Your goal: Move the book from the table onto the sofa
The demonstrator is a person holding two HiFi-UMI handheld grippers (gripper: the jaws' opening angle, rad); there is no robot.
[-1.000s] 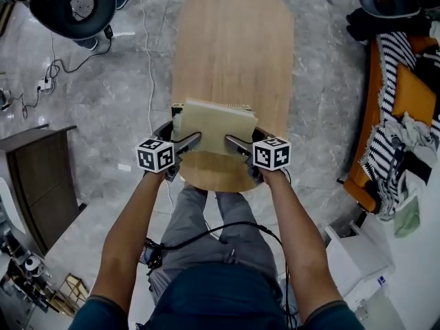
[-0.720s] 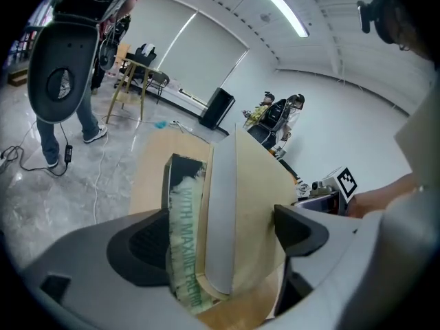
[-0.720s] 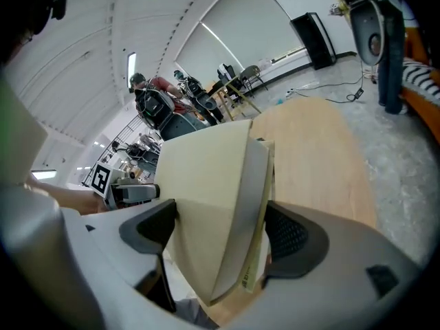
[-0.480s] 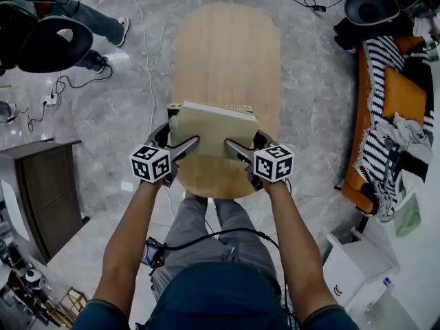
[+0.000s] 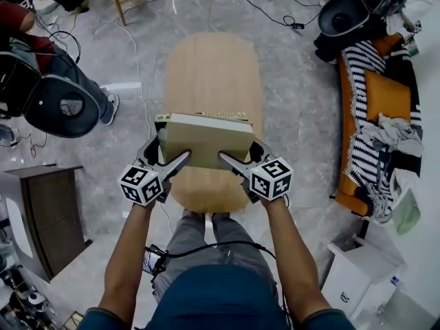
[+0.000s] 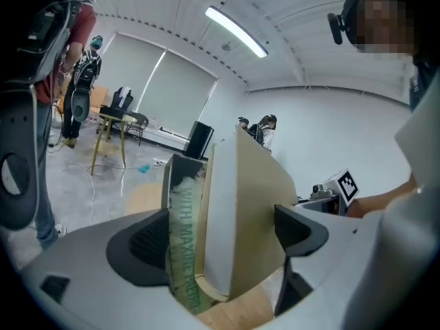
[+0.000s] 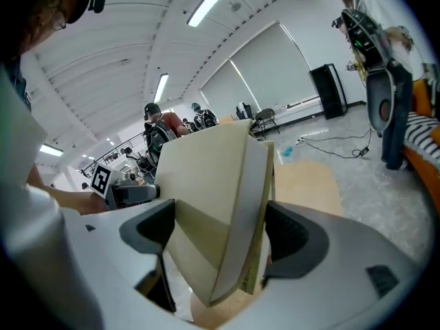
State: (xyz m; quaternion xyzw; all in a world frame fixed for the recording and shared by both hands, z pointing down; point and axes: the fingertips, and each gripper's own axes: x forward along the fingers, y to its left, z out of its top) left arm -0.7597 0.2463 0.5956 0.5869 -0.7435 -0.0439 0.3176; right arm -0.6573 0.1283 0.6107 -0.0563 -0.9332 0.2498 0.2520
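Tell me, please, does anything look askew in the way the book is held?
Slightly. The left gripper and right gripper both clamp a tan-covered book above the oval wooden table, but a green-spined volume under it pokes out past its left edge, so the two seem not squared up.

Bright ceiling strip lights, soft shadows, fisheye-warped gripper views, sharp focus

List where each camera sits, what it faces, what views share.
Head view: on person's head, facing down at the oval wooden table; arms, left claw, right claw show.
Left gripper view: on left claw, facing the thick beige book; its jaws show.
Right gripper view: on right claw, facing the book; its jaws show.
All share the book.
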